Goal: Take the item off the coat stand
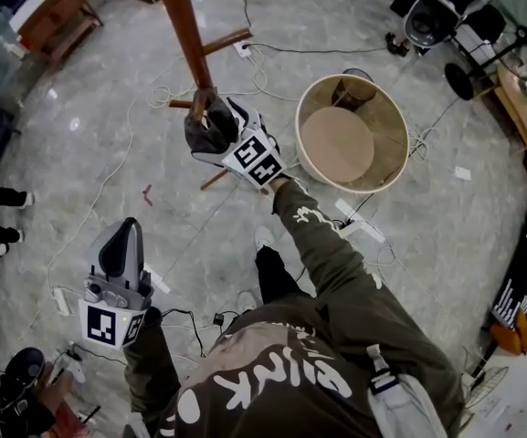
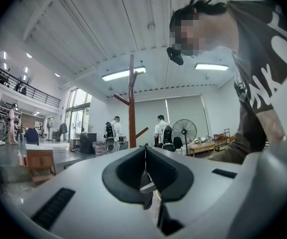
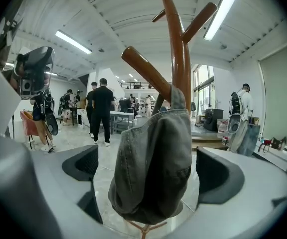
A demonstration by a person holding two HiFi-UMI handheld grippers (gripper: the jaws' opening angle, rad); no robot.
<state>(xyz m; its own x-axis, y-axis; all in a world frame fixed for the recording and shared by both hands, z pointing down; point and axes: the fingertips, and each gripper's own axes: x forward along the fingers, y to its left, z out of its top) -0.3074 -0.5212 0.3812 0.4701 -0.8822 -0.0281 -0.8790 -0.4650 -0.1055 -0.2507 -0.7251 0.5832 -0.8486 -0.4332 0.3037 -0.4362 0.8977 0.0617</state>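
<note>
A dark grey cap [image 1: 205,128] hangs on a low peg of the brown wooden coat stand [image 1: 183,26]. My right gripper [image 1: 219,121] reaches up to it, open, one jaw on each side of the cap. In the right gripper view the cap [image 3: 153,168] fills the gap between the wide-apart jaws, still hooked over the peg on the coat stand [image 3: 179,59]. My left gripper [image 1: 126,234] hangs low at the left, shut with nothing in it. In the left gripper view its jaws meet in a line, left gripper [image 2: 144,151], and the coat stand [image 2: 132,103] rises beyond.
A round beige tub [image 1: 299,137] with a wooden disc inside stands right of the stand's feet. Cables and a power strip [image 1: 359,222] lie on the marble floor. Fans [image 1: 432,16] stand at the top right, a wooden table [image 1: 57,12] top left, and other people's feet at the left edge.
</note>
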